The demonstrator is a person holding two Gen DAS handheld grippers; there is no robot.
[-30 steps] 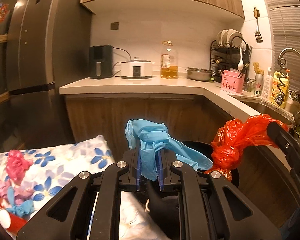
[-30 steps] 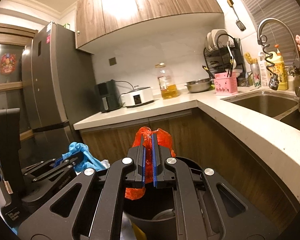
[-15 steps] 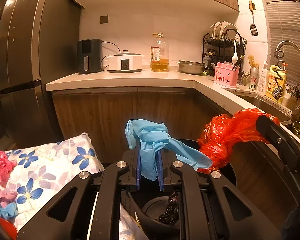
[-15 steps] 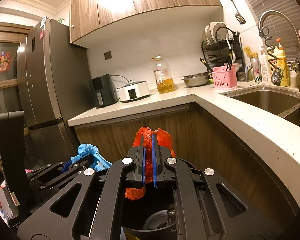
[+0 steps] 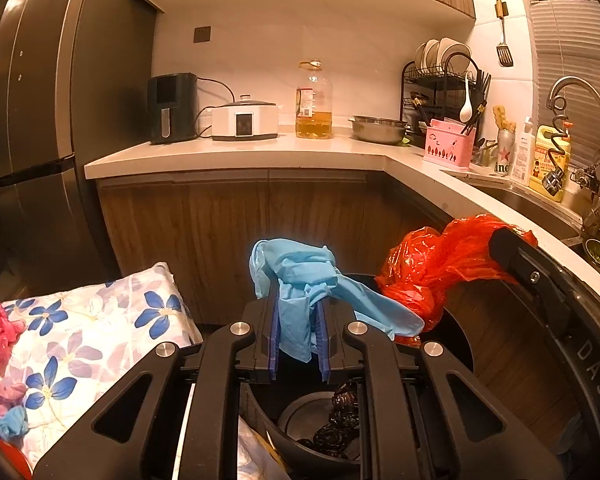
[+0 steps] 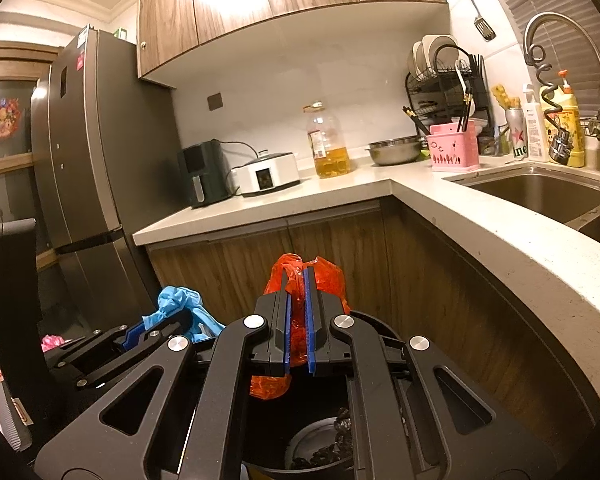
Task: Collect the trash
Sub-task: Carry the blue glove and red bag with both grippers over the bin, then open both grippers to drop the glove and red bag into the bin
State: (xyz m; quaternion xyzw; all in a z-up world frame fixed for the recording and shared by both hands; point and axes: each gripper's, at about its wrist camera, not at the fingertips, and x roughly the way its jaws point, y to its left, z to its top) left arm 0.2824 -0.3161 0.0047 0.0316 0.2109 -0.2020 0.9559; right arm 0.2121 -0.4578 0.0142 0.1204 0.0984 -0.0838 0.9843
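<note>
Left wrist view: left gripper (image 5: 298, 336) nearly closed, pinching a blue glove (image 5: 306, 280) above the black bin (image 5: 456, 344); red plastic bag (image 5: 428, 268) just beside, clamped in the right gripper.

Right wrist view: right gripper (image 6: 297, 320) almost fully closed on the red bag, above the bin's open mouth, beside the kitchen surface (image 6: 480, 216).

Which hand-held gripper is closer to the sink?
Right. The right hand-held gripper, holding the red bag, is beside the sink counter; the left hand-held gripper is farther away.
</note>
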